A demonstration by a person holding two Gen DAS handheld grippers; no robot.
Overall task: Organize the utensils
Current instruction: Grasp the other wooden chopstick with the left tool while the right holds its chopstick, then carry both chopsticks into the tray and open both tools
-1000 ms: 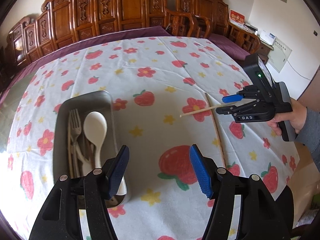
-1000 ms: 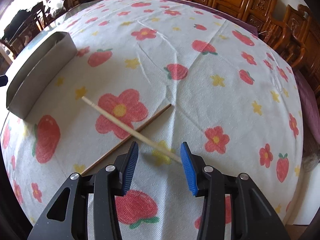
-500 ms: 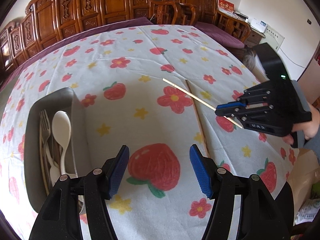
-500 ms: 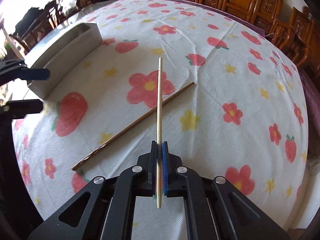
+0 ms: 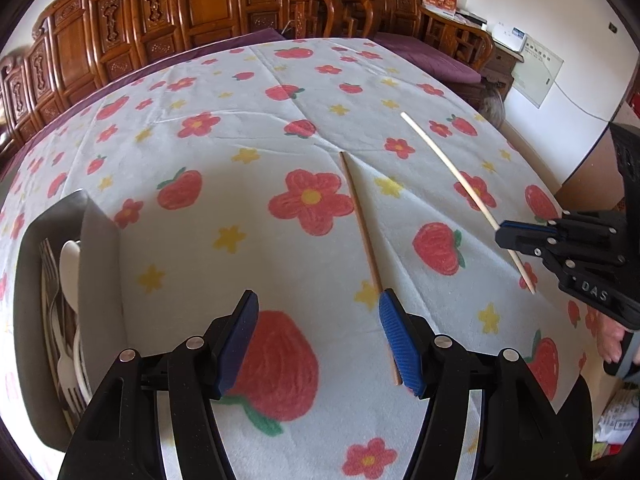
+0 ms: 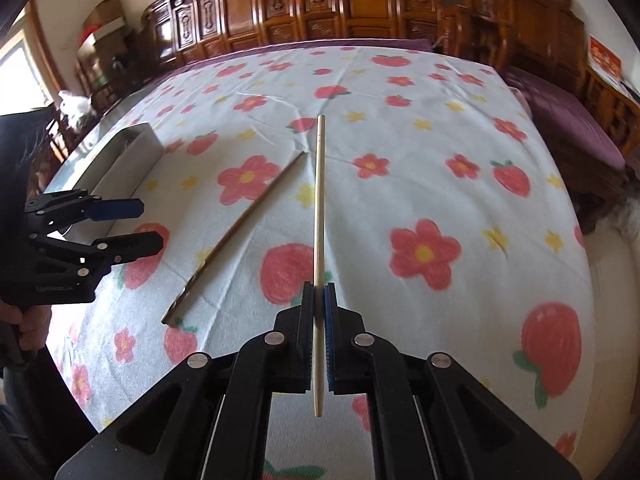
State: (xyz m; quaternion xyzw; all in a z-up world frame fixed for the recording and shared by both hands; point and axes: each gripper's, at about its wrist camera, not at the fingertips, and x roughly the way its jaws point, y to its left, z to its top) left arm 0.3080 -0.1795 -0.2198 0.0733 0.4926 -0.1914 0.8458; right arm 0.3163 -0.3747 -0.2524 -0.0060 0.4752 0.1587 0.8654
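**Two chopsticks, one already lifted**

One pale chopstick (image 6: 319, 216) is clenched in the right claw (image 6: 319, 344), raised above the table (image 5: 248, 92). Its dark partner (image 5: 366, 240) lies on the cloth — just beside the left claw (image 5: 318, 336), which hangs wide open, gripping nothing. Next, I judge, the pale stick goes into the metal tray (image 5: 98, 248) holding the spoon (image 5: 68, 264) and forks, tip lowered lengthwise.

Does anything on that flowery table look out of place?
Yes: one dark brown wooden chopstick lies loose on the tablecloth, outside the metal utensil tray. Its pale partner is pinched in the right gripper, in the air.
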